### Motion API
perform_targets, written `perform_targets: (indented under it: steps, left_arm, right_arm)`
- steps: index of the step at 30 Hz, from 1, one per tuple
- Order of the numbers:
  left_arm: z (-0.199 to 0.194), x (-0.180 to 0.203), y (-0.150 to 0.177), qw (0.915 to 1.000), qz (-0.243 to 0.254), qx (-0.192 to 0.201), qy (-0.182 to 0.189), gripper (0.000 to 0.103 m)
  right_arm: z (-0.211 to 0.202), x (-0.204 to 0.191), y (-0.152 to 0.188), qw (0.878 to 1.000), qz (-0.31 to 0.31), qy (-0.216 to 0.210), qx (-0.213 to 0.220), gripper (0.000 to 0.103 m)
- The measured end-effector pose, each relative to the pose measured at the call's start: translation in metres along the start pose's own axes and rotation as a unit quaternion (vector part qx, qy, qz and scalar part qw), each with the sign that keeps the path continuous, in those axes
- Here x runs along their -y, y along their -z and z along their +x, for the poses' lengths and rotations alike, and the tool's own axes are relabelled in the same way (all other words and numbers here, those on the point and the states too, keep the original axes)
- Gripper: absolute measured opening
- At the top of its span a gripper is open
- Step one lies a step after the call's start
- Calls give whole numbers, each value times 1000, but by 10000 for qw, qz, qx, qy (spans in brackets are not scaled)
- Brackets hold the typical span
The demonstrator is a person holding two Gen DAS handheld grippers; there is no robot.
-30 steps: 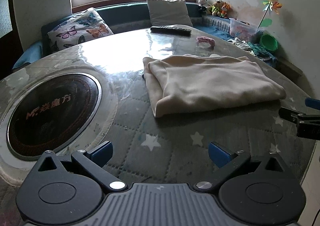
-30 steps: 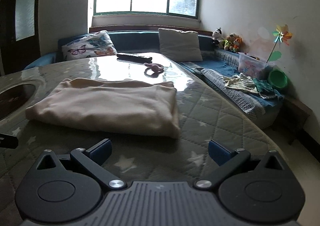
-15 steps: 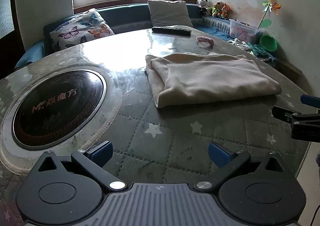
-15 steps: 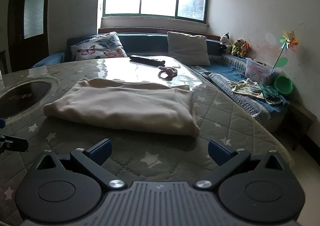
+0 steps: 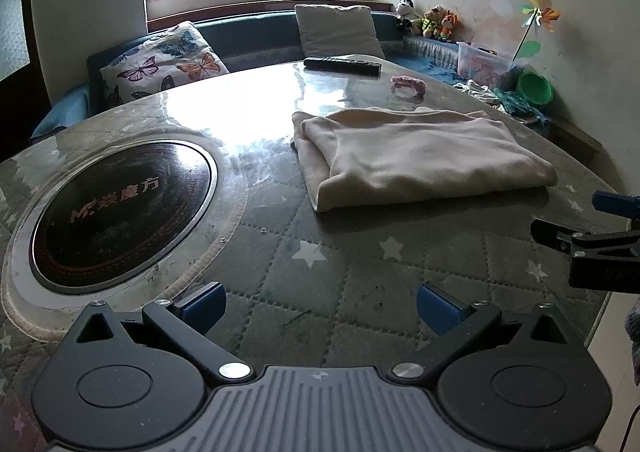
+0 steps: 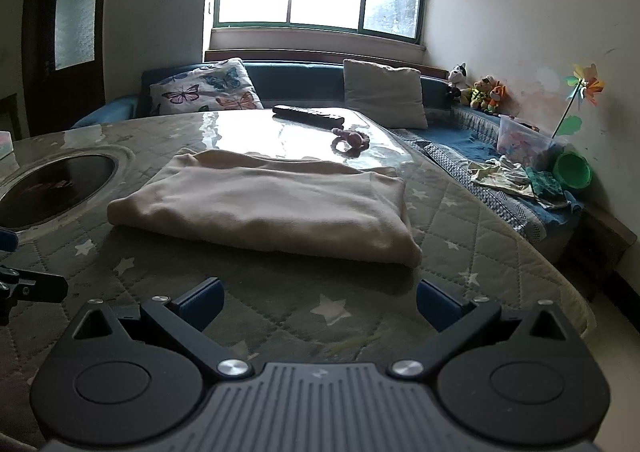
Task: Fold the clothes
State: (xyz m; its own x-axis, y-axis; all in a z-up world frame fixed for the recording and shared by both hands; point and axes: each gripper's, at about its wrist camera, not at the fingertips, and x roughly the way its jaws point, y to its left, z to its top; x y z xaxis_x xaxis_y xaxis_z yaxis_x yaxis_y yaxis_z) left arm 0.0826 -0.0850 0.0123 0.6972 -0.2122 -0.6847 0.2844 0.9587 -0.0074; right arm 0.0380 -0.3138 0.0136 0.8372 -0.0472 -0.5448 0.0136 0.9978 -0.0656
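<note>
Behind your counter [image 5: 360, 292] runs a blue sofa under the window. From the left wrist view, your left gripper [image 5: 320, 304] has its jaws wide and empty above the quilted cover; the folded cream garment [image 5: 420, 156] lies ahead to the right, near the round black cooktop [image 5: 116, 204]. From the right wrist view, your right gripper [image 6: 318, 302] also has wide, empty jaws, with the garment just ahead and a remote control [image 6: 308, 115] beyond it.
</note>
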Motion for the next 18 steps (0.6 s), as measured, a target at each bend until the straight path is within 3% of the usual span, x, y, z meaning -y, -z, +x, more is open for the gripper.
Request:
perform_targets:
  steps: [18]
  left_arm:
    - [-18, 5, 7, 9998, 37, 188, 42, 103]
  right_arm:
    - [-18, -6, 5, 9999, 39, -92, 107, 103]
